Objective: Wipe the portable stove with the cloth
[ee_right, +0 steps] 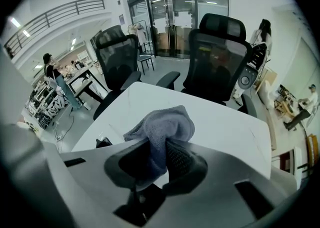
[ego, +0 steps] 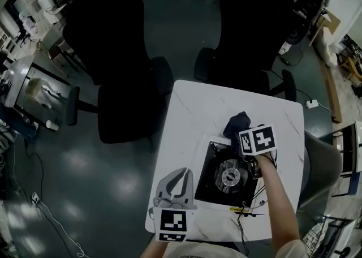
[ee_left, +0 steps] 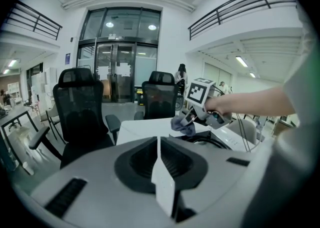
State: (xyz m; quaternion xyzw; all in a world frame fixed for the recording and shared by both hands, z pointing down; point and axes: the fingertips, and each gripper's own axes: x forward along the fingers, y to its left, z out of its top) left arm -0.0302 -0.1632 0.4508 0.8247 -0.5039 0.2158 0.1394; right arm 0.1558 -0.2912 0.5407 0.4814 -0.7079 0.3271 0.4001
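The black portable stove (ego: 226,176) with its round silver burner sits on the near right part of the white table (ego: 192,110). My right gripper (ego: 242,133) hovers over the stove's far edge, shut on a dark blue-grey cloth (ego: 237,122). In the right gripper view the cloth (ee_right: 162,128) bunches out from between the jaws of the right gripper (ee_right: 160,148), above the table (ee_right: 225,122). My left gripper (ego: 182,175) rests at the stove's left side, shut and empty. The left gripper (ee_left: 159,144) looks toward the cloth (ee_left: 183,125) and the stove (ee_left: 210,143).
Two black office chairs (ego: 121,64) (ego: 254,30) stand at the table's far side. Thin cables (ego: 249,213) trail by the stove's near right corner. A grey seat (ego: 322,166) is to the table's right. A power strip (ego: 312,104) lies on the floor.
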